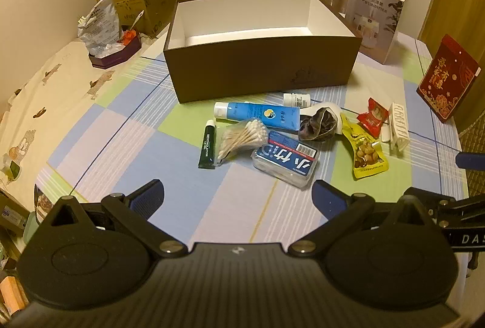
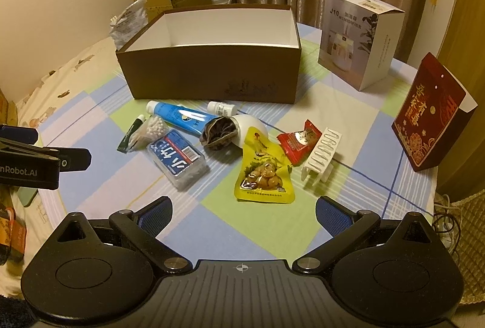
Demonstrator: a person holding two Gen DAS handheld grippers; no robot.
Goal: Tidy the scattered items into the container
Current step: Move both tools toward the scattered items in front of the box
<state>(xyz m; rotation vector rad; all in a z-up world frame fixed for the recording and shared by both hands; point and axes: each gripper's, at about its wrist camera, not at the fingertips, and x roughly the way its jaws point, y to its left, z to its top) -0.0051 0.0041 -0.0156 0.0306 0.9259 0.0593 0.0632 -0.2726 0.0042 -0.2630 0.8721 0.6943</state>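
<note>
An empty brown box (image 1: pixel 260 67) (image 2: pixel 212 76) with a white inside stands on the checked tablecloth. In front of it lie a blue tube (image 1: pixel 257 114) (image 2: pixel 178 115), a dark green tube (image 1: pixel 207 146), a bag of cotton swabs (image 1: pixel 242 138), a clear floss-pick case (image 1: pixel 286 159) (image 2: pixel 177 159), a small white bottle (image 1: pixel 297 99), a dark scrunchie (image 1: pixel 318 124) (image 2: pixel 219 130), a yellow snack pouch (image 1: pixel 366 150) (image 2: pixel 263 170), a red candy packet (image 1: pixel 373 115) (image 2: pixel 298 140) and a white clip rack (image 1: pixel 398 126) (image 2: pixel 321 158). My left gripper (image 1: pixel 238 197) and right gripper (image 2: pixel 242 212) hover open near the table's front, nothing between their fingers.
A white humidifier carton (image 1: pixel 377 17) (image 2: pixel 357 36) and a red gift box (image 1: pixel 445 79) (image 2: pixel 430 112) stand at the right. A purple tray with a foil bag (image 1: pixel 100 27) sits back left, with cardboard boxes (image 1: pixel 145 3) behind. The left gripper's side (image 2: pixel 33 164) shows at the right wrist view's left edge.
</note>
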